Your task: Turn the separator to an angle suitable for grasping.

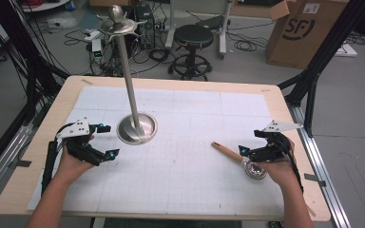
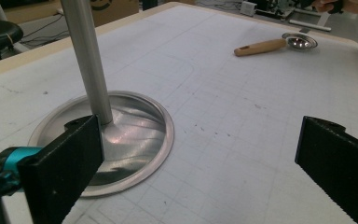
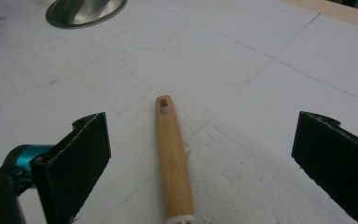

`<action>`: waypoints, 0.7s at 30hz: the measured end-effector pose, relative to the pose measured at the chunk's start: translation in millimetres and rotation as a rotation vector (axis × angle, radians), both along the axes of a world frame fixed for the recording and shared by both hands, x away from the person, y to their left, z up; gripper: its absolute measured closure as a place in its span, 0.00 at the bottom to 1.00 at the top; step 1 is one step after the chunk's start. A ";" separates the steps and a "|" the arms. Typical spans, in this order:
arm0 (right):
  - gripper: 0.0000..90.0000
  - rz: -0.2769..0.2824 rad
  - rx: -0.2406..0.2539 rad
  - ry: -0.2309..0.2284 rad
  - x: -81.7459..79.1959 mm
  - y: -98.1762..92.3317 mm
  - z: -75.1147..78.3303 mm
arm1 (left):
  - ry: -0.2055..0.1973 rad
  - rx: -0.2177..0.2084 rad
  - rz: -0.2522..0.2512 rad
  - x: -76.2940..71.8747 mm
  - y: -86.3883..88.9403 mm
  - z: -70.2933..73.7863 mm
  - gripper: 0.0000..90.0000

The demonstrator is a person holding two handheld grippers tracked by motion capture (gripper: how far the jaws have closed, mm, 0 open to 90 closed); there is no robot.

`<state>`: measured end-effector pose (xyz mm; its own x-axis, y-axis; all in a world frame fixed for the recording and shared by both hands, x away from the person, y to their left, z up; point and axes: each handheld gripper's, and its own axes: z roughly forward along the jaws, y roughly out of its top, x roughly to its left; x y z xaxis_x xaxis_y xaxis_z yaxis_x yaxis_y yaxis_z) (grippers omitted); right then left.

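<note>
Left hand-held gripper (image 1: 105, 141): held in the person's left hand (image 1: 72, 159) over the near-left part of the desk (image 1: 52, 109); its 2 black jaws stand wide apart with nothing between them.
Right hand-held gripper (image 1: 248, 150): held in the person's right hand (image 1: 281, 168) over the near-right part of the desk; its 2 jaws are spread wide and grip nothing.
Metal stand (image 1: 132, 90): a round, shiny base with a tall upright pole, just ahead of the left hand-held gripper; in the left gripper view the base (image 2: 135, 135) lies partly behind the left-hand jaw, and the pole (image 2: 87, 56) rises out of the top of the frame.
Stand top (image 1: 118, 21): a flat flared piece with a rounded knob above it, seen in the high view.
Wooden-handled spoon (image 1: 228, 153): lies flat on the desk just under and beside the right hand-held gripper, apart from both jaws; in the right gripper view the handle (image 3: 172, 154) runs up the middle of the gap, its slotted end pointing away from the camera.
Spoon bowl (image 1: 255, 171): metal, on the near side of the right hand-held gripper, close to the right hand; in the left gripper view the spoon (image 2: 275, 45) sits far off across the desk.
White gridded mat (image 1: 195, 142): covers most of the desk and carries the stand and the spoon.
Spacing: the 2 hand-held grippers are well apart, with the stand nearer the left one.
</note>
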<state>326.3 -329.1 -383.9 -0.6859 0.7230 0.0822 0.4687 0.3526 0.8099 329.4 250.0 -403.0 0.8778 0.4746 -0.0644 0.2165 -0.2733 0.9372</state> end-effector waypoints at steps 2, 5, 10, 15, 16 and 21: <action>0.05 0.018 -0.025 0.024 2.7 5.1 -2.1 | 0.001 -0.001 0.001 -0.1 -0.4 0.0 0.02; 0.06 0.034 -0.063 0.022 3.0 10.3 -2.0 | 0.003 0.002 -0.001 -0.7 -0.8 0.2 0.02; 0.08 0.053 -0.104 0.056 5.5 19.0 -4.7 | 0.006 0.008 -0.003 -0.9 -1.1 0.0 0.02; 0.16 0.084 -0.163 0.085 10.3 30.4 -8.0 | -0.002 0.004 -0.002 -1.5 1.2 1.5 0.02; 0.17 0.097 -0.178 0.103 13.8 34.5 -9.0 | -0.003 -0.002 0.001 -1.5 1.5 1.7 0.02; 0.20 0.104 -0.251 0.157 23.7 41.9 -11.8 | -0.004 -0.004 -0.003 -2.1 0.6 2.1 0.02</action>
<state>350.0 -287.2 -395.8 -0.7503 0.6608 0.0209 0.5323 0.5850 0.6119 327.3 250.6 -400.9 0.8795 0.4718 -0.0631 0.2121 -0.2698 0.9393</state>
